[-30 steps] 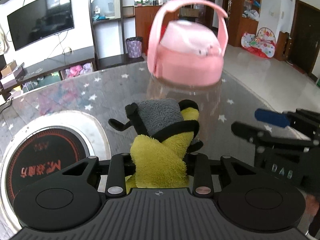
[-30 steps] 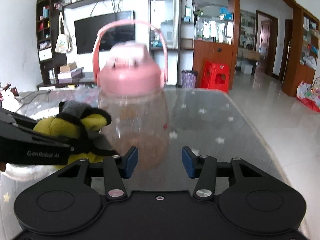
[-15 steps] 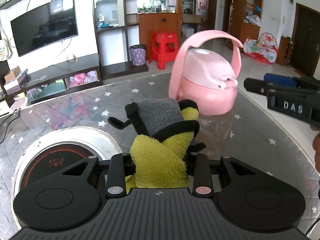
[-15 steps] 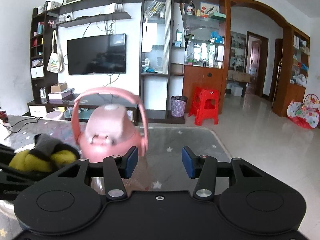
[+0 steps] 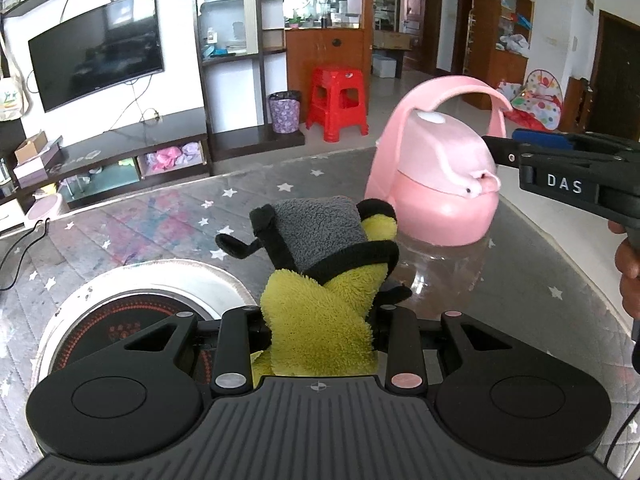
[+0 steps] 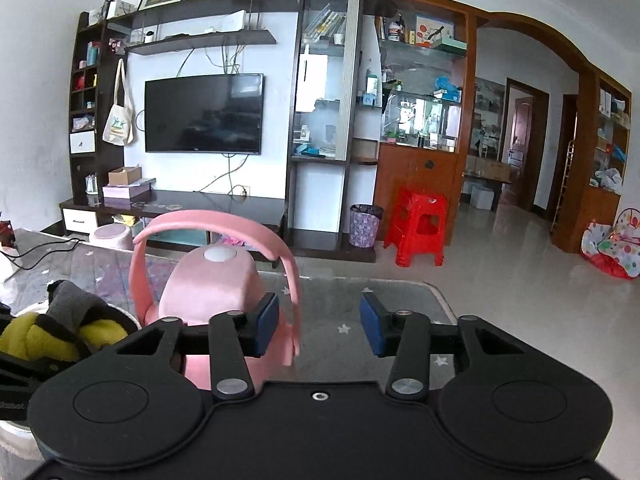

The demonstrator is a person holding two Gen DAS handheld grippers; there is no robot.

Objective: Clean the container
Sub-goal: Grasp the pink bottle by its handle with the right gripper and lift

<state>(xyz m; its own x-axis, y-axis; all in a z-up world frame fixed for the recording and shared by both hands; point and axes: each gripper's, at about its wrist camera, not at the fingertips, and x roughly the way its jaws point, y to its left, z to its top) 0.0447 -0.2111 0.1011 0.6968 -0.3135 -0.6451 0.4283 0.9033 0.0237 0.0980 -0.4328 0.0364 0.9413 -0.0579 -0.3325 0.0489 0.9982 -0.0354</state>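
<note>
Star-printed table cover is carrying the pink-lidded bottle, standing upright at far right. Your left gripper is clamping the yellow-grey cloth; your right gripper, marked "DAS", is gaping empty just beside the lid and risking knocking the bottle over.

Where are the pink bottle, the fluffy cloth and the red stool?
pink bottle (image 5: 436, 204): left wrist view, on its lid.
fluffy cloth (image 5: 320, 312): left wrist view, on its yellow pile.
red stool (image 6: 420, 228): right wrist view, on its side.
</note>
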